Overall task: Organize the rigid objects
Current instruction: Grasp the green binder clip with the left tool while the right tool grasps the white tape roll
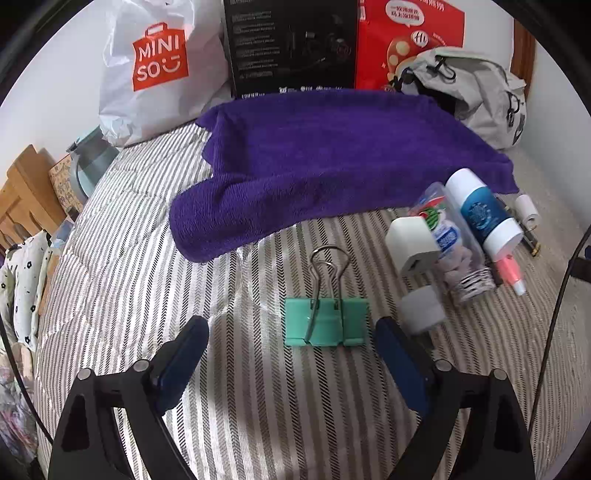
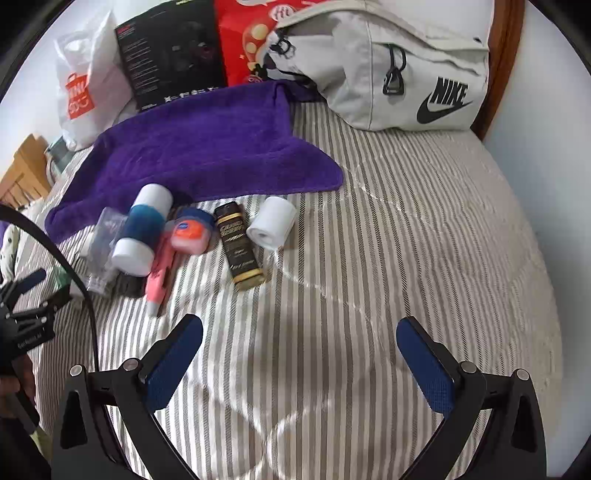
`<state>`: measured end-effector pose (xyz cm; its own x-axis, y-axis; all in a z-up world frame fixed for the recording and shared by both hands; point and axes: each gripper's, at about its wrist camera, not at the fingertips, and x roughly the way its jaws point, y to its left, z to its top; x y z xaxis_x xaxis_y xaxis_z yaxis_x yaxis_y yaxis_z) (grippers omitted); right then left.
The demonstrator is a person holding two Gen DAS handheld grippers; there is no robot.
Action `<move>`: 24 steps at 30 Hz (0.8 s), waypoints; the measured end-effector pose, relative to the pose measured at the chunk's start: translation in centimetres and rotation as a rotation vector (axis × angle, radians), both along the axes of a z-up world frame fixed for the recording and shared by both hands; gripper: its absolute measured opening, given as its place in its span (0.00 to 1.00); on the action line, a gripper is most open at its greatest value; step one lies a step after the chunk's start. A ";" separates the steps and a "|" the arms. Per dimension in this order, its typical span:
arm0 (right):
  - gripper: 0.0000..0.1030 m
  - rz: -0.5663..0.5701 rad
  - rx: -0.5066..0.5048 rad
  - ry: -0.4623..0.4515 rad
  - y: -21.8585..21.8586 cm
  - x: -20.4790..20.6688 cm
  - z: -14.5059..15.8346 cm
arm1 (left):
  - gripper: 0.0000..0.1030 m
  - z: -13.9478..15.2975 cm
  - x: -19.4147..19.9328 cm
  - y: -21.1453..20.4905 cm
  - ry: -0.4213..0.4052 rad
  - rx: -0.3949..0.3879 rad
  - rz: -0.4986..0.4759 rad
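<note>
A mint-green binder clip (image 1: 327,321) lies on the striped bedcover, handles pointing away, just ahead of and between the fingers of my open left gripper (image 1: 291,326). To its right is a cluster: a white charger plug (image 1: 413,245), a clear bottle (image 1: 454,251), a blue-and-white bottle (image 1: 484,218) and a pink pen (image 1: 511,271). My right gripper (image 2: 299,332) hangs open over bare cover, holding nothing. Ahead of it lie a dark brown bottle (image 2: 238,245), a white roll (image 2: 271,221), a small orange-lidded jar (image 2: 190,232) and the blue-and-white bottle (image 2: 142,229).
A purple towel (image 1: 332,166) is spread behind the objects. At the back stand a white Miniso bag (image 1: 159,74), a black box (image 1: 291,44), a red box (image 1: 410,33) and a grey Nike bag (image 2: 388,74). A wooden frame (image 1: 22,195) borders the left.
</note>
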<state>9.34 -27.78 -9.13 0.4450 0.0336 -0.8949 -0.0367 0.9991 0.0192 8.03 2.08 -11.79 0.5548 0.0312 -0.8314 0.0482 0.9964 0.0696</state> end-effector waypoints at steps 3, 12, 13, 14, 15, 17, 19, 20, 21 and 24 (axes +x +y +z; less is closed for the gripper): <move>1.00 -0.018 0.052 -0.004 -0.8 1.4 -0.8 | 0.81 0.0 0.4 0.2 -0.002 -0.028 -0.018; 0.89 -0.065 0.133 -0.029 -1.6 6.2 -2.2 | 0.42 0.3 0.5 -0.4 -0.026 -0.069 -0.034; 0.87 -0.067 0.132 -0.027 -1.4 6.6 -2.5 | 0.38 0.3 0.4 -0.4 -0.027 -0.074 -0.032; 0.82 -0.070 0.127 -0.018 -1.3 7.0 -2.8 | 0.38 0.3 0.4 -0.6 -0.027 -0.062 -0.036; 0.76 -0.072 0.125 -0.010 -1.1 7.3 -3.0 | 0.38 0.3 0.3 -0.7 -0.028 -0.054 -0.040; 0.76 -0.066 0.094 -0.016 -0.6 7.6 -3.4 | 0.38 0.3 0.3 -0.6 -0.025 -0.059 -0.037; 0.68 -0.053 0.048 -0.023 -0.3 7.5 -3.3 | 0.38 0.3 0.4 -0.7 -0.022 -0.058 -0.038; 0.64 -0.044 0.033 -0.017 -0.3 7.4 -3.3 | 0.38 0.4 0.5 -0.7 -0.021 -0.059 -0.039; 0.61 -0.039 0.027 -0.014 -0.5 7.4 -3.3 | 0.38 0.3 0.4 -0.7 -0.021 -0.060 -0.039; 0.61 -0.041 0.001 -0.009 -1.5 6.9 -3.4 | 0.38 0.3 0.4 -0.6 -0.021 -0.060 -0.038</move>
<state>16.24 -29.32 -12.49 0.4539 0.0158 -0.8909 0.0041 0.9998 0.0198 8.45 1.43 -11.44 0.5720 -0.0392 -0.8193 0.0850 0.9963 0.0116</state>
